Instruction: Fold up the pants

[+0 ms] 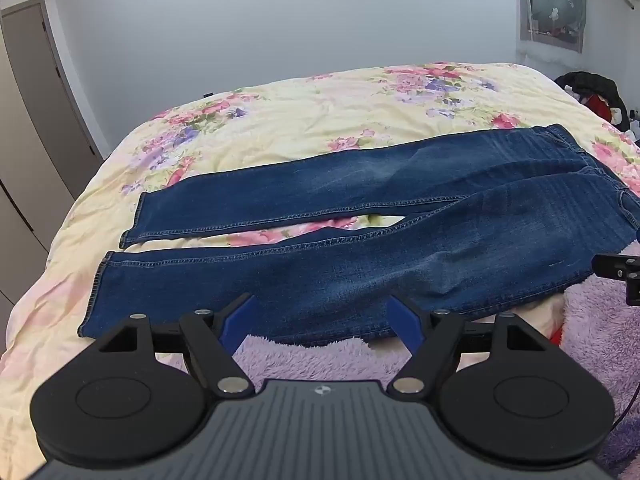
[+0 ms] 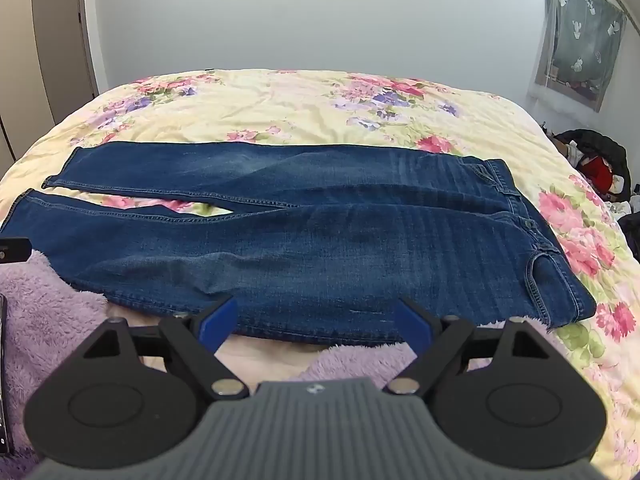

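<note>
Dark blue jeans [image 1: 380, 240] lie flat across the flowered bedspread [image 1: 304, 120], waistband to the right, leg cuffs to the left, the two legs slightly apart. My left gripper [image 1: 322, 312] hovers open over the near leg's lower edge, nothing between its blue pads. In the right wrist view the jeans [image 2: 320, 240] fill the middle, with the waistband [image 2: 532, 240] at right. My right gripper [image 2: 314, 318] stands open above the near edge of the thigh part, holding nothing. A black piece of the right gripper [image 1: 618, 272] shows at the left view's right edge.
A fuzzy lilac blanket [image 1: 320, 354] lies under the jeans' near edge, also seen as the lilac blanket [image 2: 48, 304] at left. Clothes pile [image 2: 596, 160] beside the bed at right. A wardrobe door [image 1: 44, 100] stands left, a curtain [image 2: 576, 32] hangs on the far right wall.
</note>
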`<state>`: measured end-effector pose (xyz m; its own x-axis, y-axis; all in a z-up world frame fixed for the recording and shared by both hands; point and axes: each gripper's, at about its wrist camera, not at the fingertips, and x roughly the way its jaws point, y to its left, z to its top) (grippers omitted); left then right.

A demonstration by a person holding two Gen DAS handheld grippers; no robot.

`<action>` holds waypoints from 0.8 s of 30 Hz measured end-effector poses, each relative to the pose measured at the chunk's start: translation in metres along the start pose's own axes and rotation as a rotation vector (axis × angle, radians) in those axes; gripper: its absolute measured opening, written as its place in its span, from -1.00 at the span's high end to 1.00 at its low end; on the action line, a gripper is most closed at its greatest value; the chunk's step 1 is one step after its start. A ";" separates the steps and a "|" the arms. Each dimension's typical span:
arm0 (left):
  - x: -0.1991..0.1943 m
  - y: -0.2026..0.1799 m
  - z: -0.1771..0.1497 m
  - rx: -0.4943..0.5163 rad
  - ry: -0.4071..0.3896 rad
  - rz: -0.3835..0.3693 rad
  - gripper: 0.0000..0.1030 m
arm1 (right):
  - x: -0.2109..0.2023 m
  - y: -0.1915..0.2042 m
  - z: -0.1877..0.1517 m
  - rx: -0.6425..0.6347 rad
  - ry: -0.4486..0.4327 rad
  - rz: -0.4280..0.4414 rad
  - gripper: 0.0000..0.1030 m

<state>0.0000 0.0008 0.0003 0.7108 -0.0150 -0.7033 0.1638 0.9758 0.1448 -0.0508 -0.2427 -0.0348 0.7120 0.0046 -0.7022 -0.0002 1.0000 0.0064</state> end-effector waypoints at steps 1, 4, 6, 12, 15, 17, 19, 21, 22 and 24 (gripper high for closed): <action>0.000 0.000 0.000 -0.002 -0.001 -0.003 -0.70 | 0.000 0.000 0.000 -0.002 0.000 -0.001 -0.59; -0.003 -0.002 0.003 0.016 0.007 0.021 -0.70 | -0.001 -0.001 0.001 0.002 -0.001 0.001 -0.59; -0.003 -0.002 0.004 0.008 0.005 0.020 -0.70 | -0.002 0.000 0.001 0.004 -0.003 0.003 -0.59; -0.006 0.000 0.002 0.007 -0.012 0.011 -0.70 | -0.004 -0.001 -0.001 0.004 0.000 0.013 -0.59; -0.006 0.001 0.003 0.006 -0.014 0.010 -0.70 | -0.003 -0.004 -0.001 0.007 0.003 0.015 -0.59; -0.007 0.002 0.002 0.005 -0.017 0.009 -0.70 | -0.003 -0.003 -0.001 0.008 0.002 0.012 -0.59; -0.007 0.002 0.001 0.003 -0.020 0.010 -0.70 | -0.001 -0.003 0.001 0.011 0.005 0.009 -0.59; -0.008 0.001 0.002 0.003 -0.020 0.010 -0.70 | 0.000 -0.003 0.001 0.015 0.005 0.007 -0.59; -0.008 0.001 0.002 0.003 -0.020 0.010 -0.70 | 0.000 -0.003 0.001 0.016 0.005 0.008 -0.59; -0.008 0.001 0.002 0.003 -0.019 0.009 -0.70 | 0.000 -0.003 0.001 0.016 0.007 0.009 -0.59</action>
<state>-0.0037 0.0014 0.0078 0.7253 -0.0103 -0.6883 0.1595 0.9752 0.1535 -0.0504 -0.2457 -0.0345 0.7069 0.0134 -0.7072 0.0051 0.9997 0.0240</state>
